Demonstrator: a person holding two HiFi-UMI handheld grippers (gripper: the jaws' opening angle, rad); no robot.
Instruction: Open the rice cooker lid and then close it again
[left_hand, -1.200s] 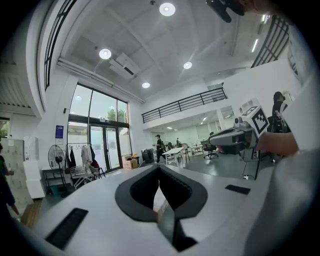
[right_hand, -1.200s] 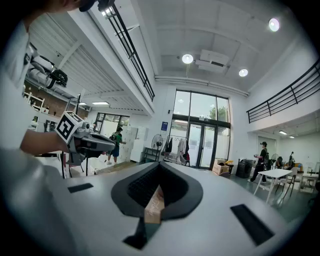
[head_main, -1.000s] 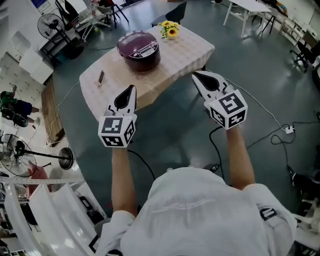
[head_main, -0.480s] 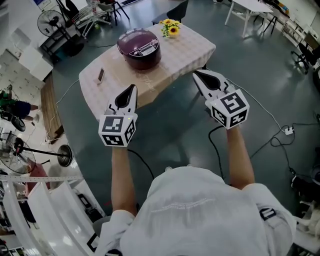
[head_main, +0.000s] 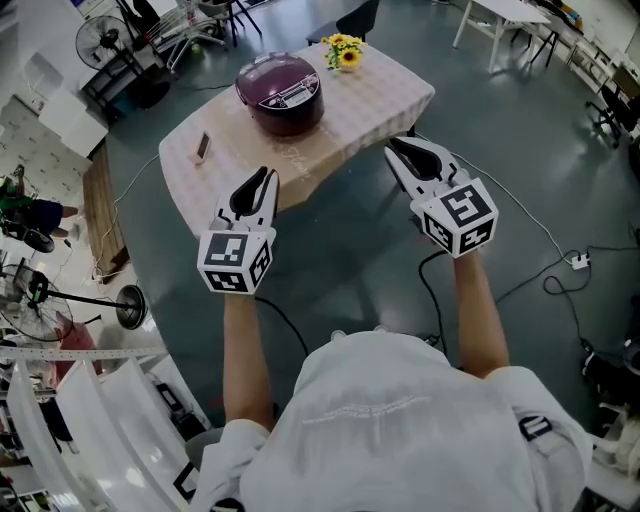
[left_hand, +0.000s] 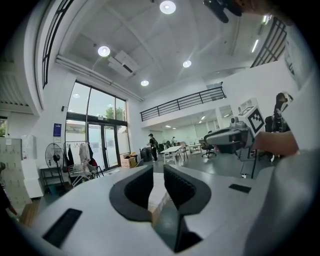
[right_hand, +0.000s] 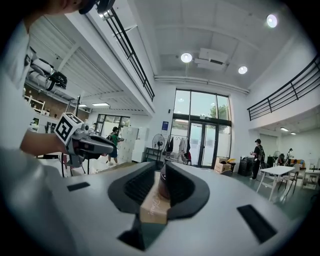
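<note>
The dark purple rice cooker (head_main: 280, 92) stands with its lid down on the beige-clothed table (head_main: 370, 105). Both grippers hang level over the floor in front of the table, well short of the cooker. My left gripper (head_main: 266, 176) points at the table's near edge. Its jaws have just been opening and show a narrow gap with nothing in it (left_hand: 158, 172). My right gripper (head_main: 397, 146) is off the table's near right corner. Its jaws have also just been opening, to a thin slit holding nothing (right_hand: 160, 170). The cooker (right_hand: 161, 192) shows through that slit.
Yellow flowers (head_main: 343, 52) stand behind the cooker, and a small dark slab (head_main: 203, 147) lies at the table's left end. Fans (head_main: 100, 40) and racks crowd the left side. Cables and a plug strip (head_main: 575, 260) lie on the floor at right. White tables (head_main: 500, 20) stand far back.
Both grippers keep their places in front of the table. Only the head view has shifted a little, so the table sits slightly further right in the picture.
</note>
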